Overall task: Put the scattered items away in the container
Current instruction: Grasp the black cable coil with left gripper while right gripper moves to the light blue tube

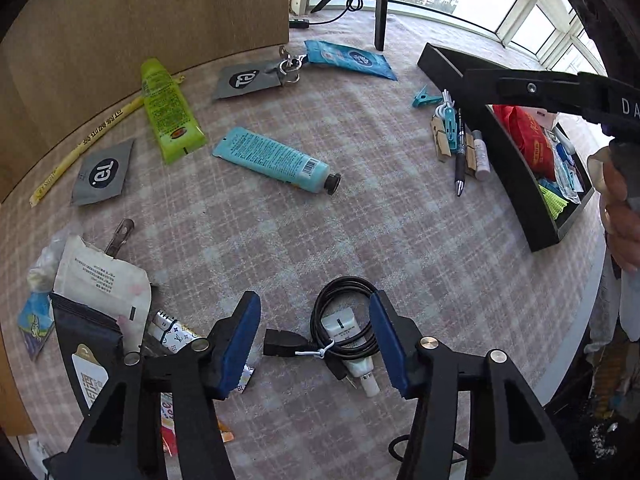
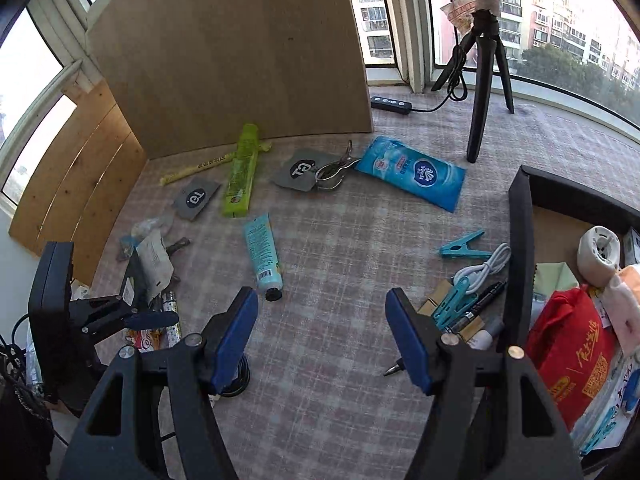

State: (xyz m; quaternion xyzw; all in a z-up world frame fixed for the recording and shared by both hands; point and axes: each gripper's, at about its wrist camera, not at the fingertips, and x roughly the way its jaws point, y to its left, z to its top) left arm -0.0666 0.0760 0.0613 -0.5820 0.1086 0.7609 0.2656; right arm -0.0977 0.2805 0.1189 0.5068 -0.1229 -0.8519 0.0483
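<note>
While my left gripper (image 1: 314, 344) hangs spread and empty over the coiled black cable (image 1: 344, 320), right gripper (image 2: 322, 344) likewise empty beside the container (image 2: 520, 240), I judge descent and closure next.

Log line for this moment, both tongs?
left tongs: open, over coiled black cable | right tongs: open, empty | black tray: partly filled

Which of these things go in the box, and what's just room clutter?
Job:
black container
blue tube
green tube
coiled black cable
wipes pack
teal clip
pen

Not the job:
tripod
power strip
brown board
</note>
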